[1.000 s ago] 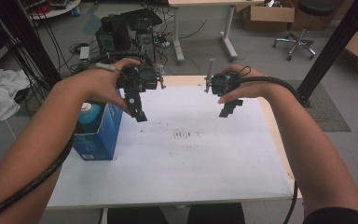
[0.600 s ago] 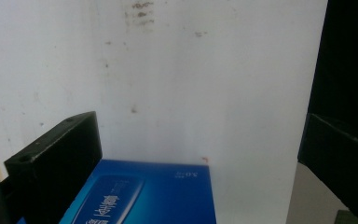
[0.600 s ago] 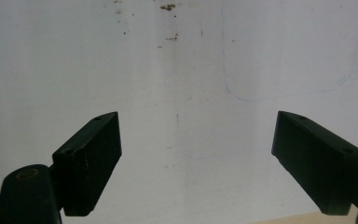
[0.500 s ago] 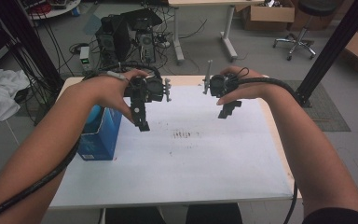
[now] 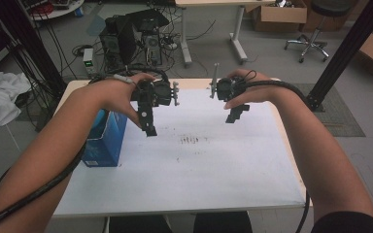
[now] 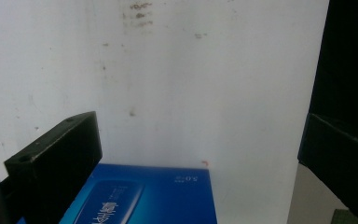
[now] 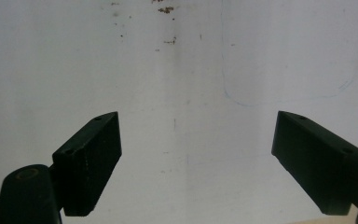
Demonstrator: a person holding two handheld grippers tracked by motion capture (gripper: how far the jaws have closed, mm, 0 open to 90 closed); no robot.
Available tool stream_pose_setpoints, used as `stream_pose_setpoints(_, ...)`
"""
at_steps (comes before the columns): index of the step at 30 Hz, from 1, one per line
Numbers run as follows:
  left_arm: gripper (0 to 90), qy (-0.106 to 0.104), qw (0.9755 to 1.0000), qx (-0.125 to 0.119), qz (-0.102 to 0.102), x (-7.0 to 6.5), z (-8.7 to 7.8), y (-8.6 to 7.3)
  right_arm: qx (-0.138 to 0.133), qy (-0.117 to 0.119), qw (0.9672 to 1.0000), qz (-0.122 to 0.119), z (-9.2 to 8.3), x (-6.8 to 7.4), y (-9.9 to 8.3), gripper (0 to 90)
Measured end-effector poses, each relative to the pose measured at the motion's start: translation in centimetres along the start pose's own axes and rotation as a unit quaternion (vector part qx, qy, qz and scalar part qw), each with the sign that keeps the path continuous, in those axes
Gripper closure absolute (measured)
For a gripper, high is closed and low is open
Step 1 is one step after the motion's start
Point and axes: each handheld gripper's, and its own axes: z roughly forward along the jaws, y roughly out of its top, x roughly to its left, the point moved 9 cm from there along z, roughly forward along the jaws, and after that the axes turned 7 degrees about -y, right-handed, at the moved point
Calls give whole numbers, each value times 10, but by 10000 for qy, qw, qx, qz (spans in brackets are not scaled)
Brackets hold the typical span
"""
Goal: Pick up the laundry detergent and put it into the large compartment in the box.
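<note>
Two tools hang over one white tabletop (image 5: 199, 170), each held in one hand. The left tool (image 5: 149, 127) is above the tabletop's left half, its jaws pointing down and toward the person; the left hand (image 5: 114, 94) wraps around its body. In the left gripper view its two black jaws stand wide apart, one at the lower left and one along the right edge, with nothing between them but the white sheet and, at the bottom, the top face of the box (image 6: 144, 196). The right tool (image 5: 234, 115) is over the far right part of the tabletop, well apart from the left one, with the right hand (image 5: 250, 90) gripping it from above. In the right gripper view both its jaws are spread wide and empty, with bare white surface between them, a few brown specks near the top and a faint blue pen line curving at the right. One blue box (image 5: 104, 138) stands at the left edge of the tabletop, just beside and below the left forearm; it bears a lighter blue label with white characters. Neither tool touches it. One cluster of dark specks (image 5: 190, 141) marks the middle of the sheet, between the two tools. One cable (image 5: 34, 191) trails from the left tool along the forearm, and one from the right tool runs down along the right arm.
</note>
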Motion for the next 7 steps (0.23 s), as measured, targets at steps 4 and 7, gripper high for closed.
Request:
stream_pose_setpoints(4,1,5,10000,-5,-29,2,0,0,-8,5,10000,18,0,0,0,157)
stream_pose_setpoints(7,1,6,10000,18,-35,2,2,-1,-12,-7,10000,23,-1,0,-1,157)
